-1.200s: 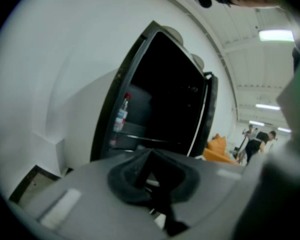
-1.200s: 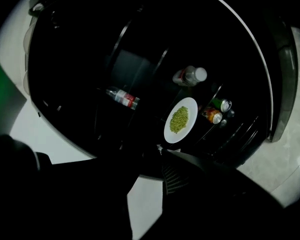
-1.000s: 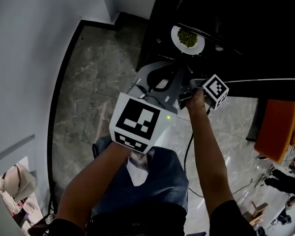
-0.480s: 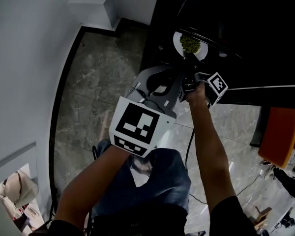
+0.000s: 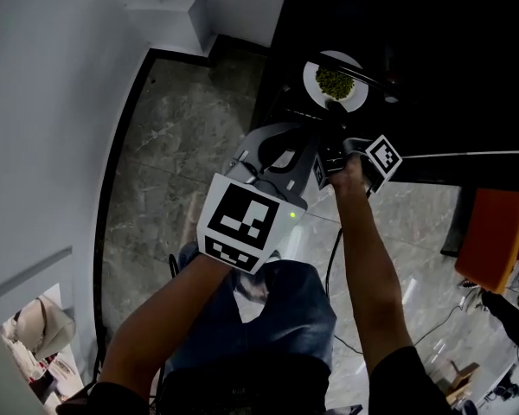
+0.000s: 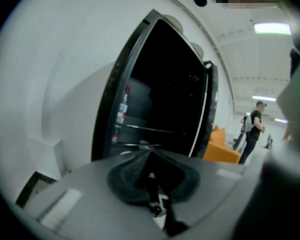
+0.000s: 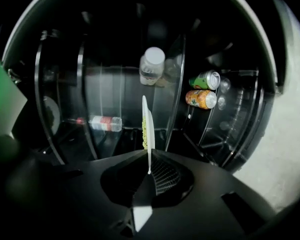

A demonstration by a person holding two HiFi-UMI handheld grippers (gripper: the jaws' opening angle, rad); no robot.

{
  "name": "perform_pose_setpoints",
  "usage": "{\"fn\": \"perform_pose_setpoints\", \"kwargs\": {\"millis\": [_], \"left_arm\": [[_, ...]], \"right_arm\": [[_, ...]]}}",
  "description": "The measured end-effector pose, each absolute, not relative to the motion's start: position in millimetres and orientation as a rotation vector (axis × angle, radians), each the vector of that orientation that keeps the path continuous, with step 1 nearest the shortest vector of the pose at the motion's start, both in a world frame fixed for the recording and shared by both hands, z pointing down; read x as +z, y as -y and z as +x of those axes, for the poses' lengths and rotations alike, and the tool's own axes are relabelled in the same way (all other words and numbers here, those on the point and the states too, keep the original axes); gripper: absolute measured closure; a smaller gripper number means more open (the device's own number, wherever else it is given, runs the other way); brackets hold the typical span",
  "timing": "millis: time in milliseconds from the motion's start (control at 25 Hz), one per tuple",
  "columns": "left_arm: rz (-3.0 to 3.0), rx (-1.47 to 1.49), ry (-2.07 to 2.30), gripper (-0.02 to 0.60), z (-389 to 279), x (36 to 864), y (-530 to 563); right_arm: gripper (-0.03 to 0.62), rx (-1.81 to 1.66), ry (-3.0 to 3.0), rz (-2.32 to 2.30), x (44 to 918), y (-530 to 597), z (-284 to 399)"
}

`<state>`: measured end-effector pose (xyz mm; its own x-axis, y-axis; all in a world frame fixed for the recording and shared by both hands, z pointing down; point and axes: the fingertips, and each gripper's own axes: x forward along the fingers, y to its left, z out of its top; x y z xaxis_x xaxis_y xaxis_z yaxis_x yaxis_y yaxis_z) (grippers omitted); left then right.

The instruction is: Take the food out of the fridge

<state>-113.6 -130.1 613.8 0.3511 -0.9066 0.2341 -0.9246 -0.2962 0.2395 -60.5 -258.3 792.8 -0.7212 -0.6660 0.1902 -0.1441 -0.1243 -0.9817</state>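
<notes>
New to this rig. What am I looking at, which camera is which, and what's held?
No robot: a person holds two two-jaw tools. The head view looks down from a head camera; the other two views ride on the tools. The right tool reaches into the open fridge; its jaws have just been closing and now pinch the rim of a plate of greens. Cans and a bottle sit further inside. The left tool is shut and empty, outside the fridge.

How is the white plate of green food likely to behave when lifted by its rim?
The plate looks thin and stiff, so it should hold shape. The right gripper, whose fingers have just been closing, pinches only its rim, so it may tilt. The loose green food could slide off.
</notes>
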Motion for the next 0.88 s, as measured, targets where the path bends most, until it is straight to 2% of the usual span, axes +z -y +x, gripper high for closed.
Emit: {"fn": "perform_pose_setpoints", "kwargs": {"millis": [400, 880], "left_arm": [[2.210, 0.095, 1.621, 0.578, -104.1, 565.2, 102.0], [2.169, 0.138, 1.645, 0.578, -95.1, 479.4, 63.4]], "right_arm": [[0.583, -1.985, -1.719, -0.885, 733.7, 165.5, -37.0], [0.583, -1.906, -1.776, -0.871, 576.1, 87.1, -9.8]]}}
